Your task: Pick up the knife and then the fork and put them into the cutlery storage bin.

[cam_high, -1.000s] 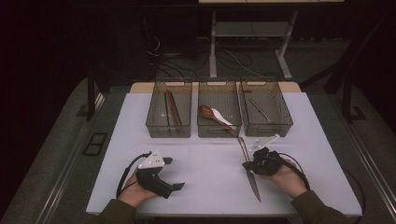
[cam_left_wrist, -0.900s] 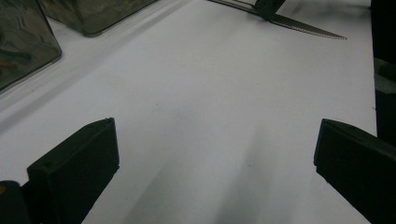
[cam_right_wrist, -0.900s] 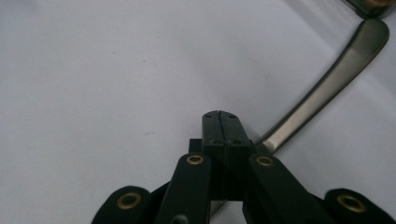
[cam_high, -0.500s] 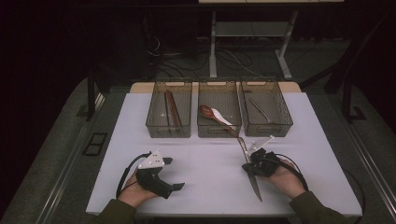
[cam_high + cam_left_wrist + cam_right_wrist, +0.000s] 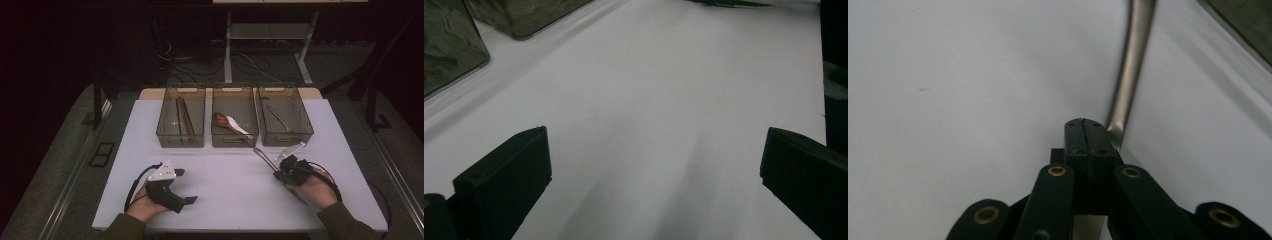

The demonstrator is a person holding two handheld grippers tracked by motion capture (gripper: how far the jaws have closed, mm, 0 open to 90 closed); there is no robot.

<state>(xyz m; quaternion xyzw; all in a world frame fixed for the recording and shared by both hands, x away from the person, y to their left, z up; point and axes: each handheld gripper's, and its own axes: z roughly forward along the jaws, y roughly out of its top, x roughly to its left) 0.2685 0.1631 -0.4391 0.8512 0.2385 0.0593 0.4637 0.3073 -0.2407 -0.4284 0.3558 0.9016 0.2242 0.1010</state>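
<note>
White tabletop (image 5: 235,190), dark room. Right gripper (image 5: 1086,131) jaws clamped together on a metal knife (image 5: 1133,70); handle runs ahead beyond the fingertips. Left gripper (image 5: 654,165) jaws wide apart, bare table between them.

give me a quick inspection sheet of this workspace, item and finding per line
surface: white table top, bare between the hands.
job's things: metal knife clamped in the right gripper, handle pointing toward the right bin.
clutter: three clear bins in a row; left bin holds dark chopsticks, middle bin holds a brown spoon and a white spoon, right bin holds a slim metal utensil.
grippers: right shut on the knife; left gripper open, resting on the table, nothing between its jaws.
cables: black cable loops from the left gripper.
surroundings: dark floor, metal stand legs behind the table.
</note>
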